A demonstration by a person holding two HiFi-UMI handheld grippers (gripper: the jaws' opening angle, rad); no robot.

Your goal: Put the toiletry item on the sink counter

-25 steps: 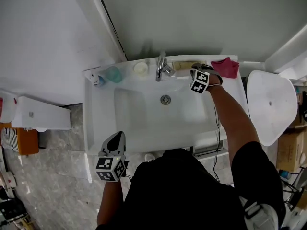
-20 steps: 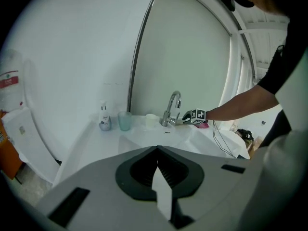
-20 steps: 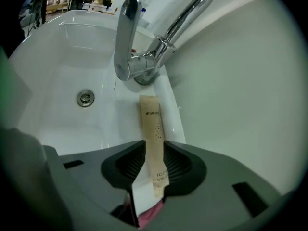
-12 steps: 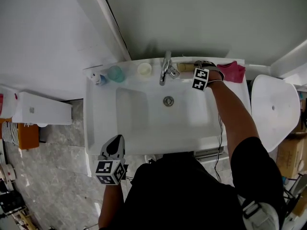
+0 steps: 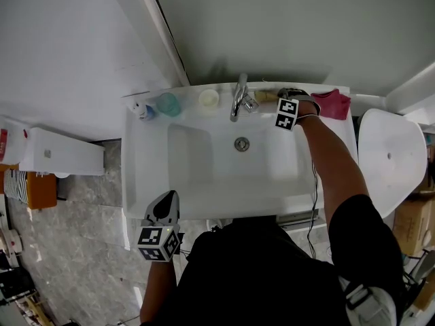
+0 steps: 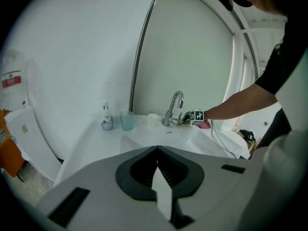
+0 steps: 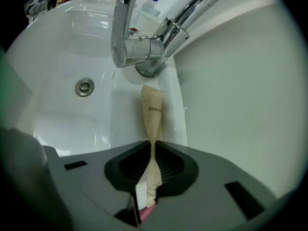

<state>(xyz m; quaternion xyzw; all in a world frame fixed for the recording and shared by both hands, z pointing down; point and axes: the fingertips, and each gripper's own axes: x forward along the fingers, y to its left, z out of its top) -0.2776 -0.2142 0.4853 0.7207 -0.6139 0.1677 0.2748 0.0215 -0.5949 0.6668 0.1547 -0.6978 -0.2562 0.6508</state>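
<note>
A tan toiletry packet lies along the sink's back ledge, its far end just short of the faucet base. My right gripper is shut on its near end. Its jaws have just been closing, and the packet is pinched flat between them. In the head view the right gripper sits right of the faucet, with the packet poking out toward it. My left gripper hangs shut and empty at the sink's front edge.
On the back ledge stand a soap bottle, a teal cup and a white cup. A pink cloth lies at the right corner. The basin's drain is in the middle. A white rounded seat is further right.
My right gripper has sunk a little toward the back ledge, closer to the faucet. The left gripper has stayed where it was.
</note>
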